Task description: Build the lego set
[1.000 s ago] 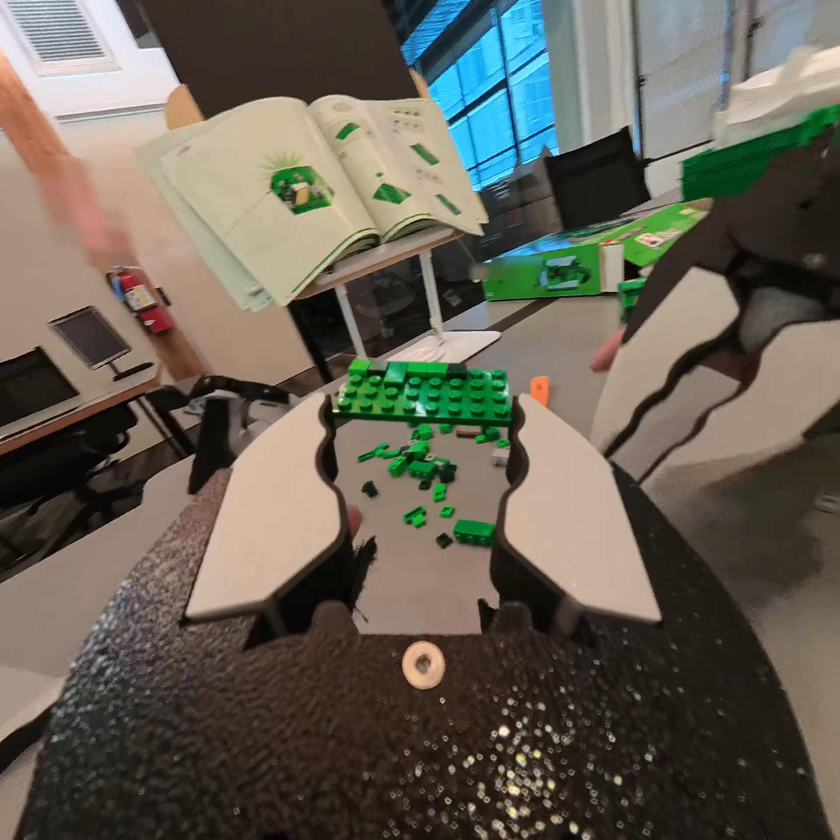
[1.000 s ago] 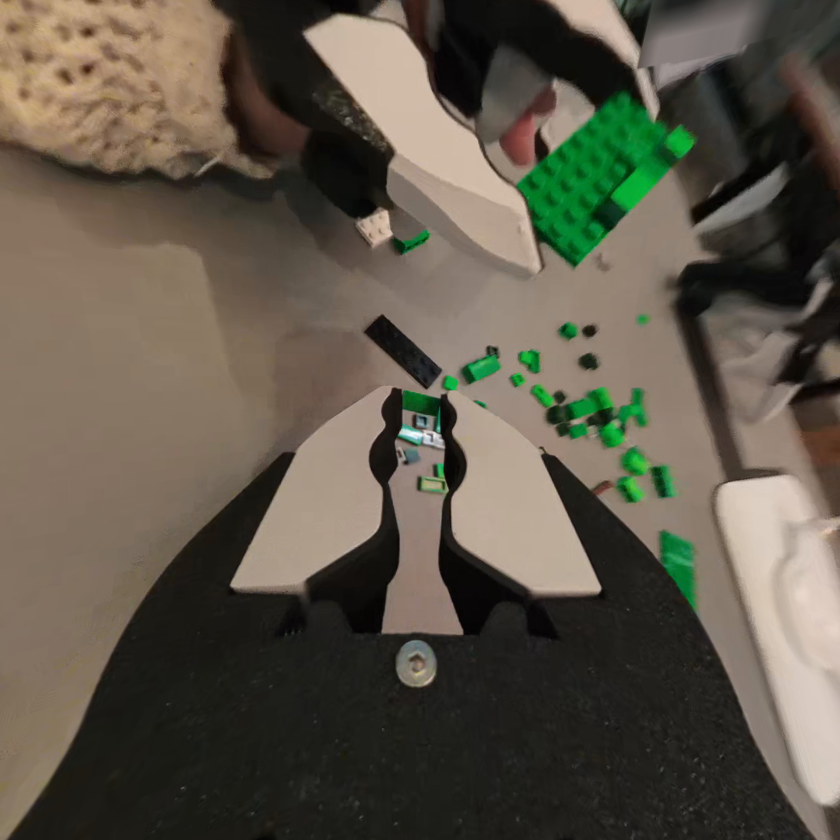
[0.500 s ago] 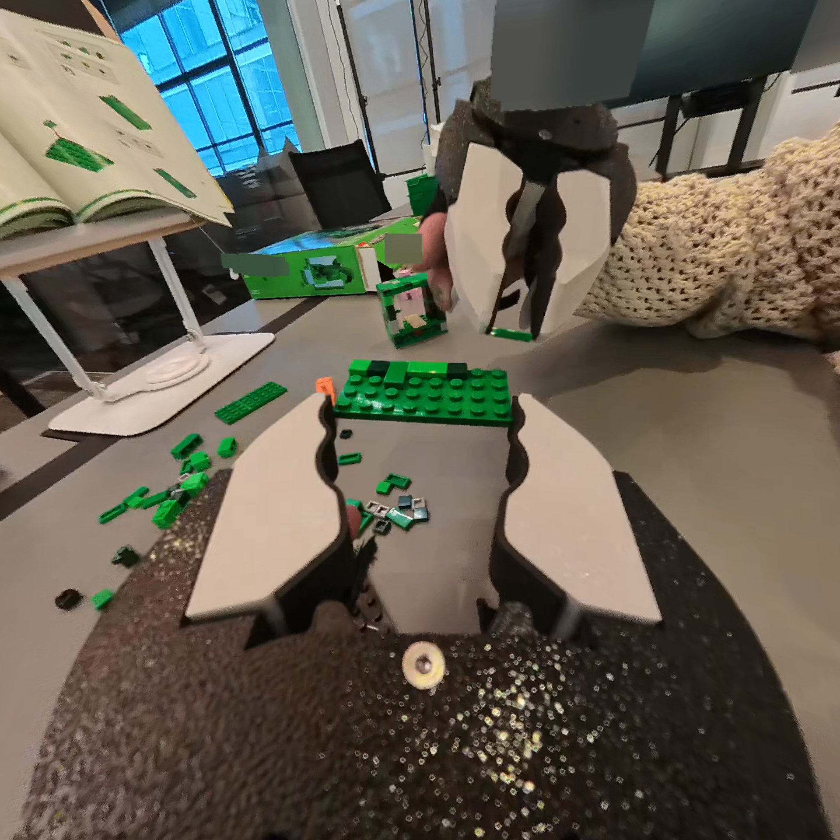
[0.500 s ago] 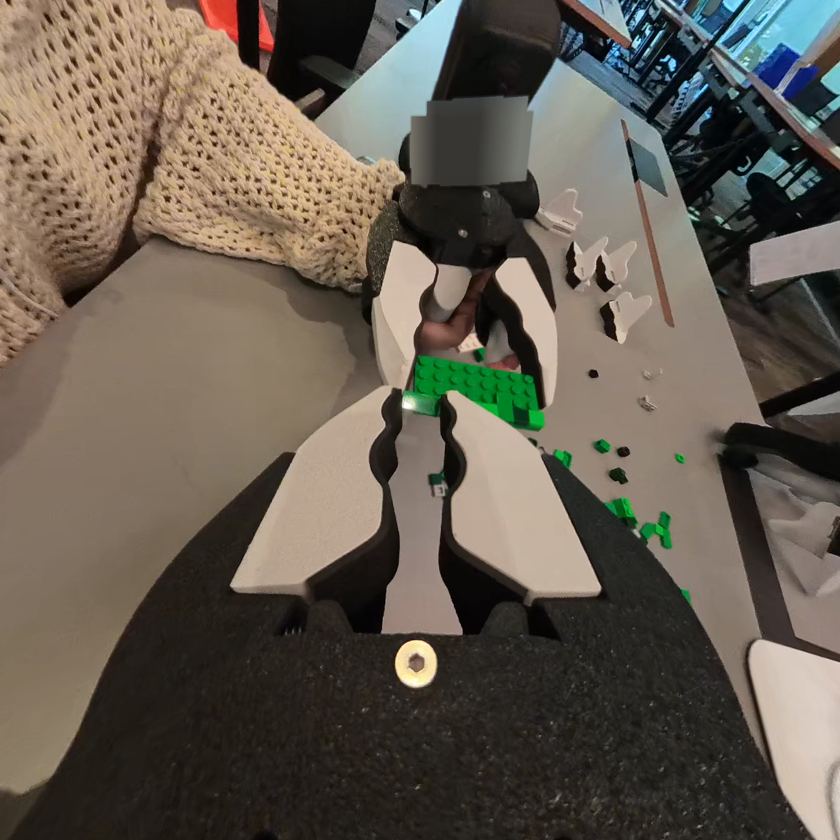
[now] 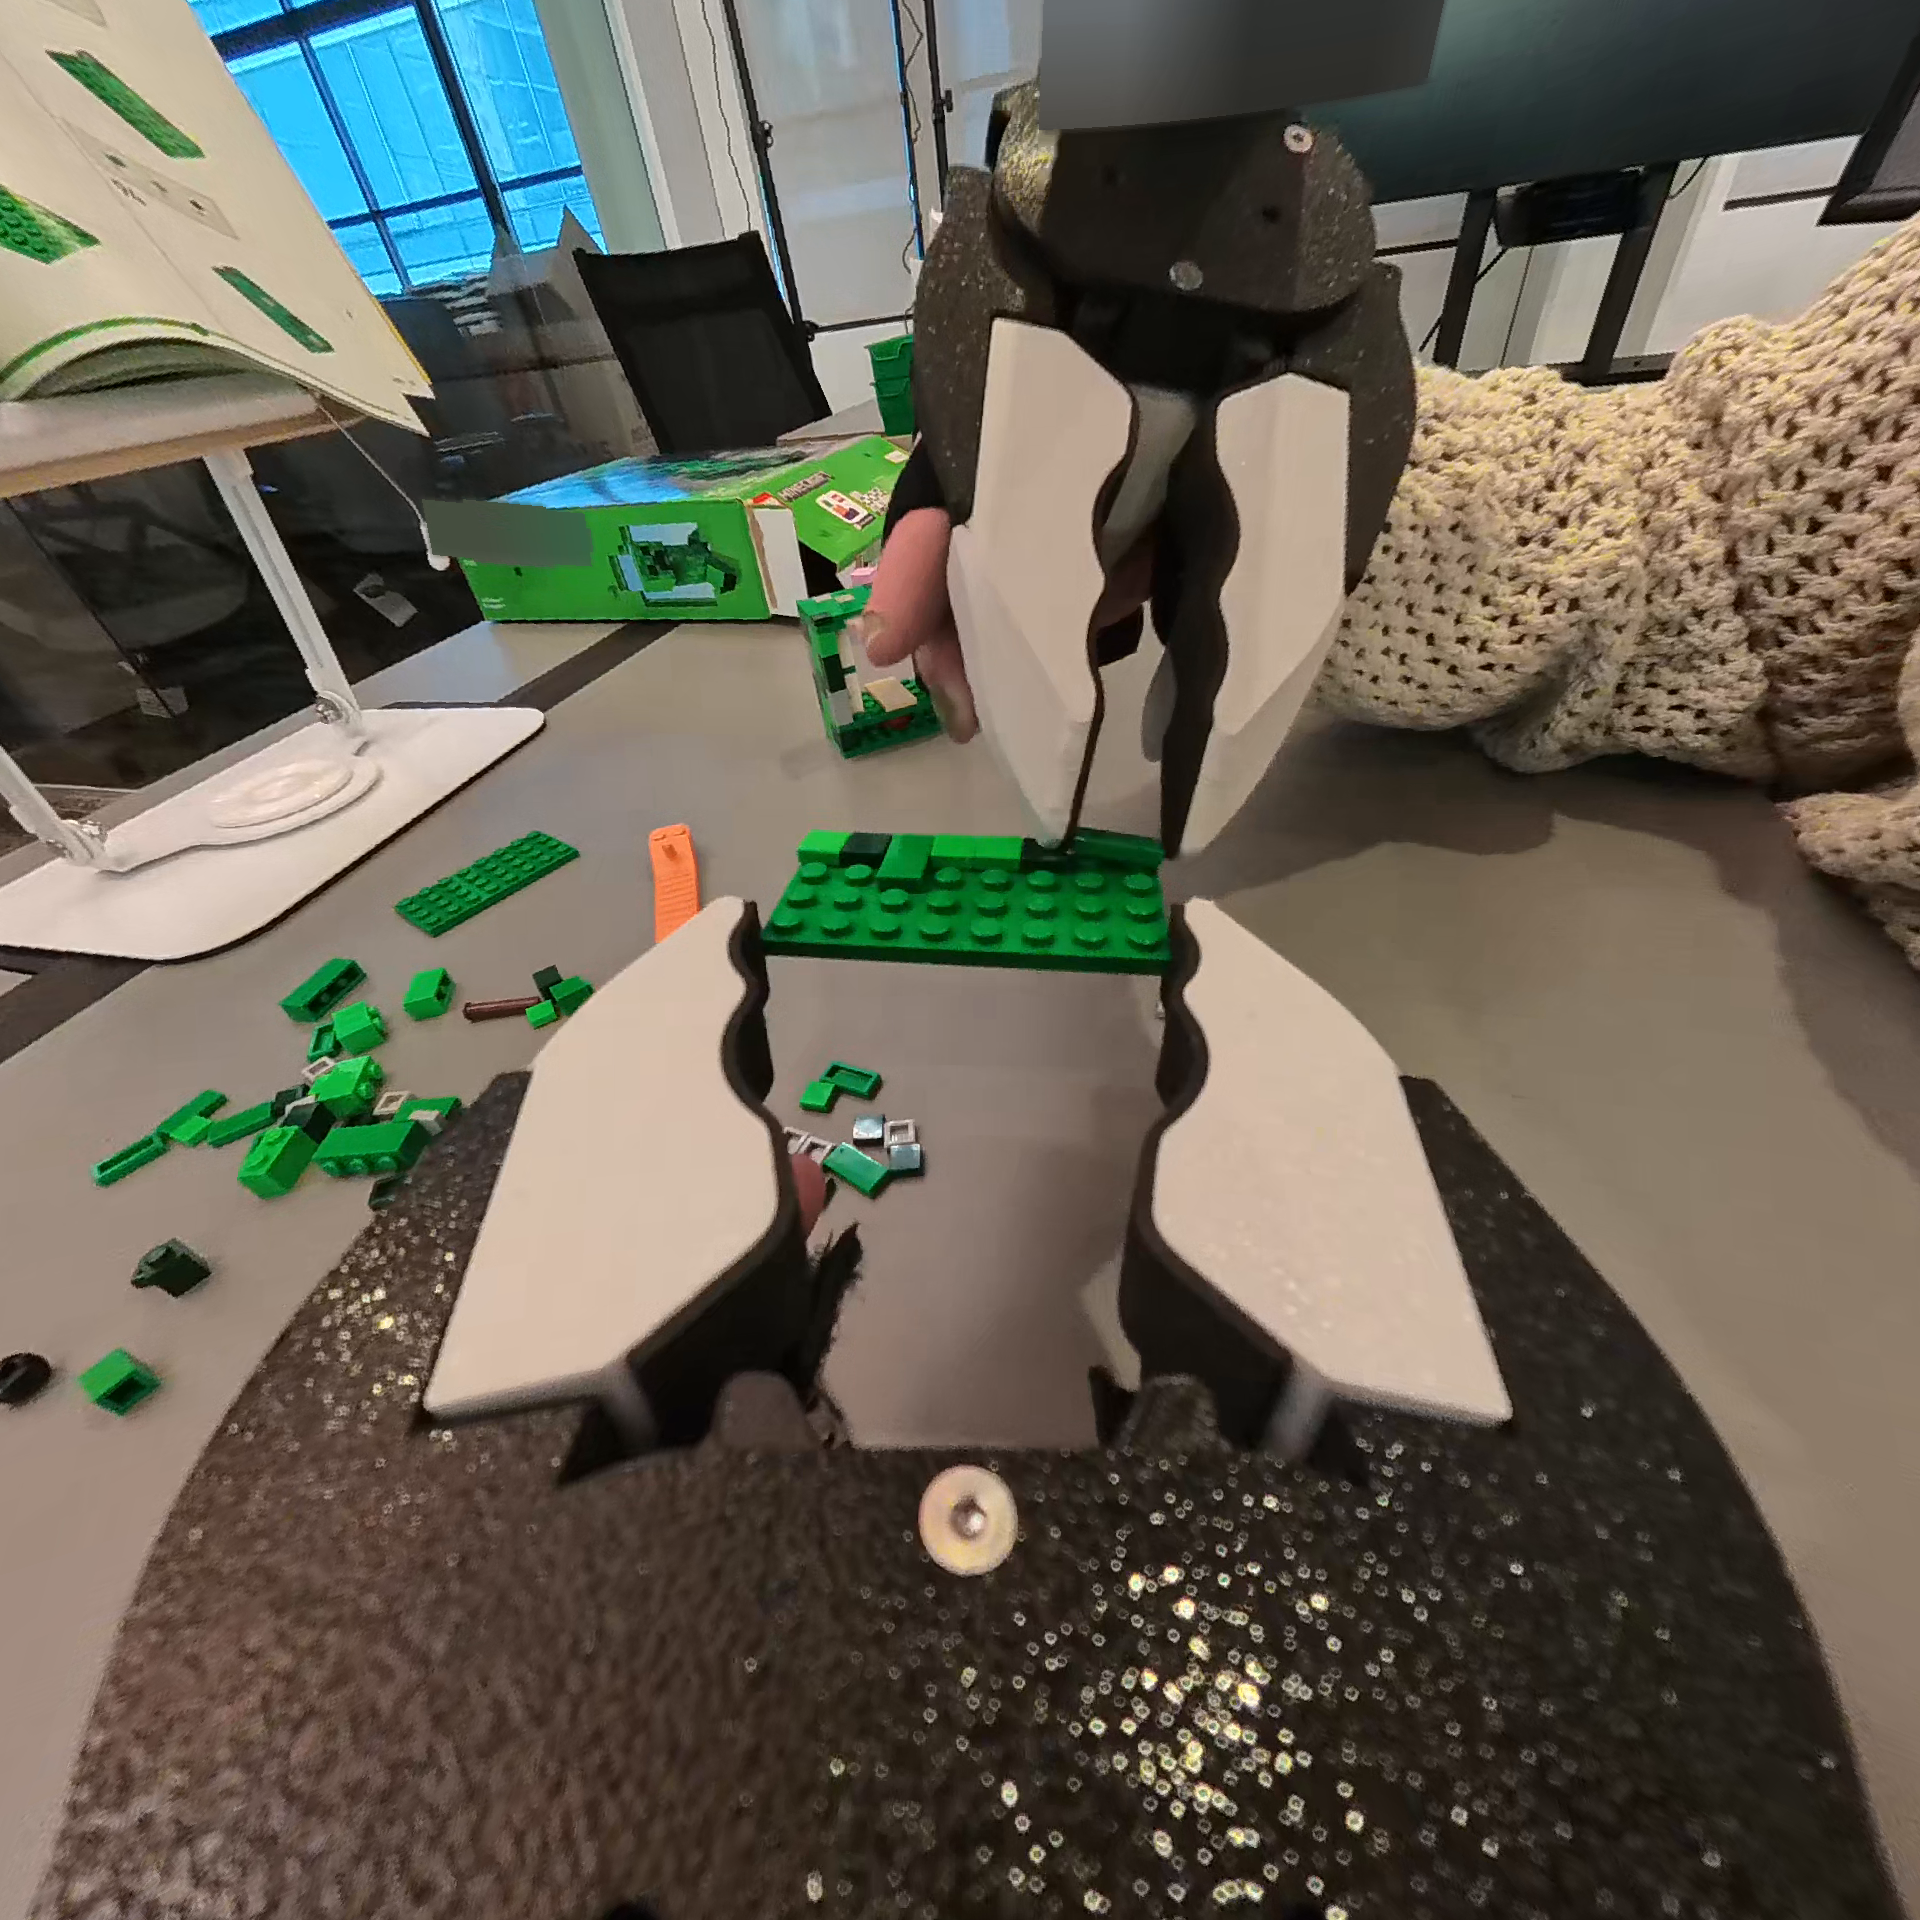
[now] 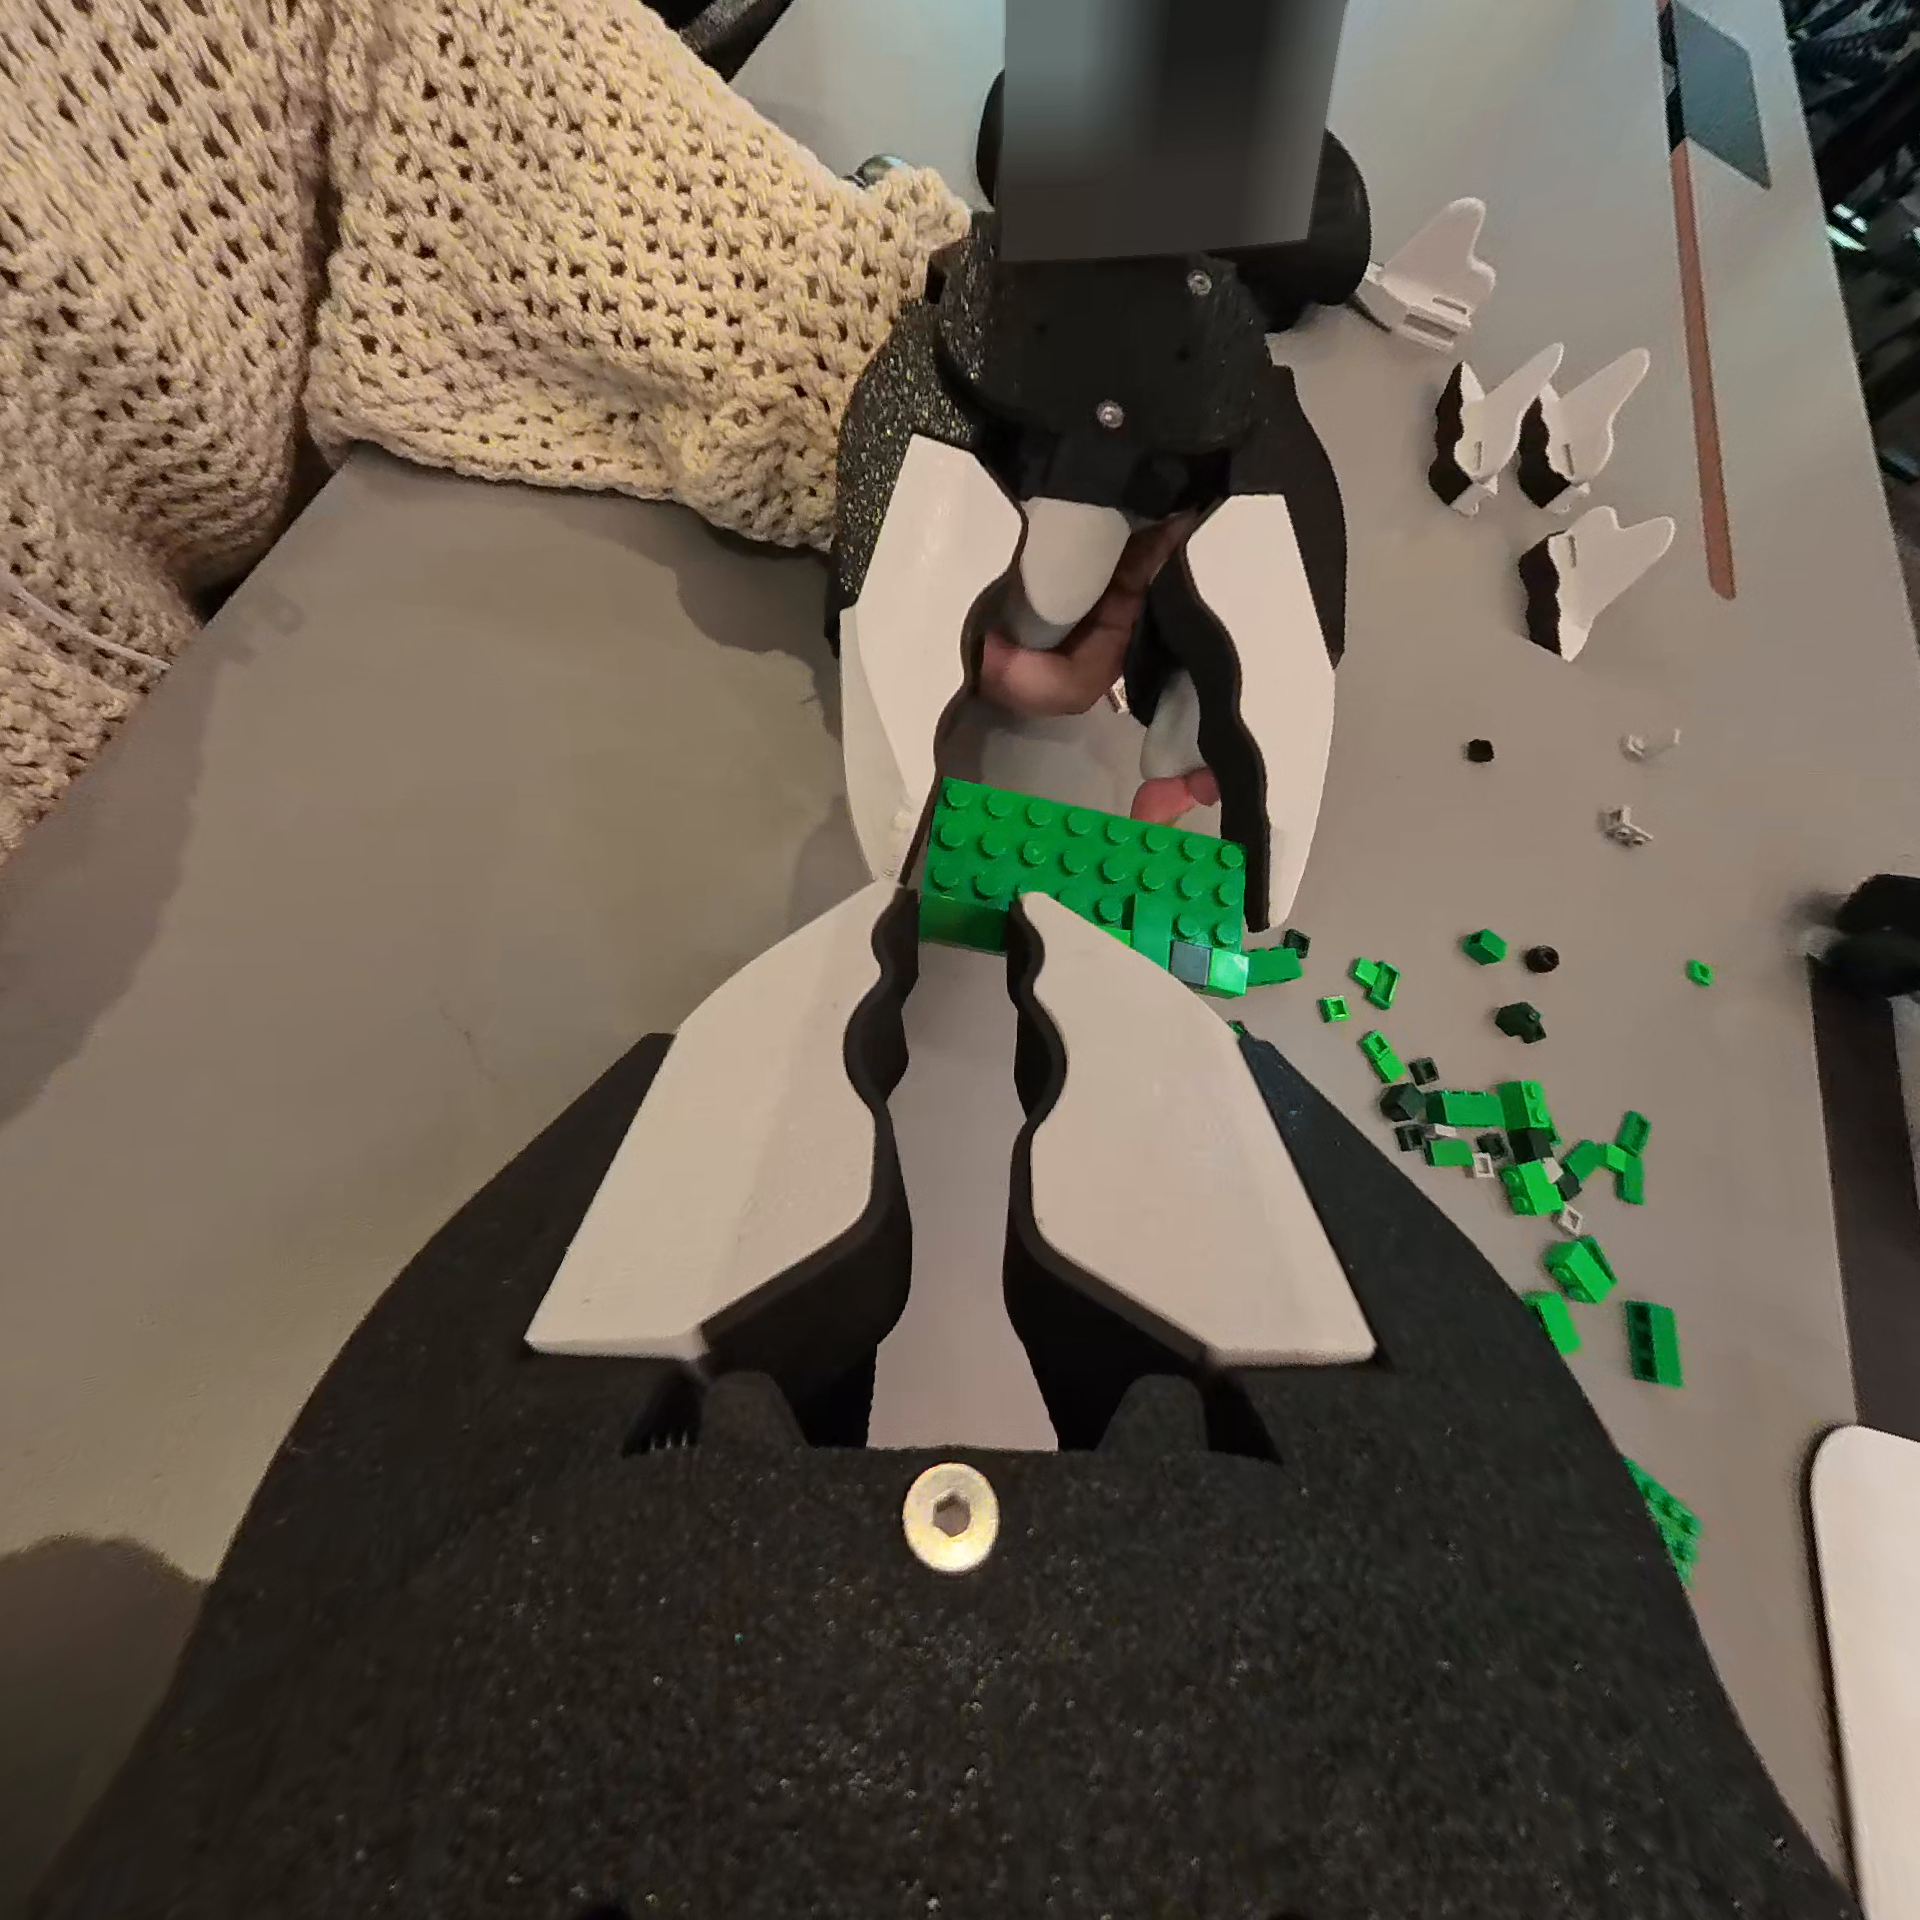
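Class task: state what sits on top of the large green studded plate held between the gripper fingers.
The green plate carries a row of green bricks along its far edge. Its underside is hidden.

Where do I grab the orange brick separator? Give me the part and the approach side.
Pinch the orange brick separator across its long edges at mid-length, coming straight down. It lies flat on the table, long and narrow, so only its width suits a pinch. The green plate sits close beside it.
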The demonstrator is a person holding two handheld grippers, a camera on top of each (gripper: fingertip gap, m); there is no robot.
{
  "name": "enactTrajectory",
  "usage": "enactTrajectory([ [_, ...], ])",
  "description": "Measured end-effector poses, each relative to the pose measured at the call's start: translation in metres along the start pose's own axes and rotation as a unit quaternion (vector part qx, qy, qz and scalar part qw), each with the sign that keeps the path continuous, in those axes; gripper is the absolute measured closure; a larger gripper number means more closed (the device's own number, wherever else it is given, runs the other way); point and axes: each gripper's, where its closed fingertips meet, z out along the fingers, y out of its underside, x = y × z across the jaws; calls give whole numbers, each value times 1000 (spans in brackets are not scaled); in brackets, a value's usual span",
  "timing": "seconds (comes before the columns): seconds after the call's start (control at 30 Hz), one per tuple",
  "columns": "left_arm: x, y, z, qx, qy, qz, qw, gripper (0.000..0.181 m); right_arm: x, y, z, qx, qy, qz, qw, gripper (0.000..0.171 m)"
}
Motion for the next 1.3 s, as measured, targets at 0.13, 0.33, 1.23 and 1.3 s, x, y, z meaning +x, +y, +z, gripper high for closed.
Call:
enactTrajectory([
  [0.13, 0, 0, 0, 0, 1, -1, 1000, 108, 0, 0, 1, -4, 3, -3, 1000, 156],
  [0.33, 0, 0, -1, 1, 1, -5, 1000, 108, 0, -1, 2, -6, 8, -6, 1000, 156],
  [1.23, -42, -3, -23, 8, -104, -5, 995, 108, 24, 35, 21, -11, 101, 58, 993, 133],
  [1.3, -36, 0, -20, 4, -83, -17, 996, 108, 37, 25, 20, 28, 155, 17, 987, 122],
])
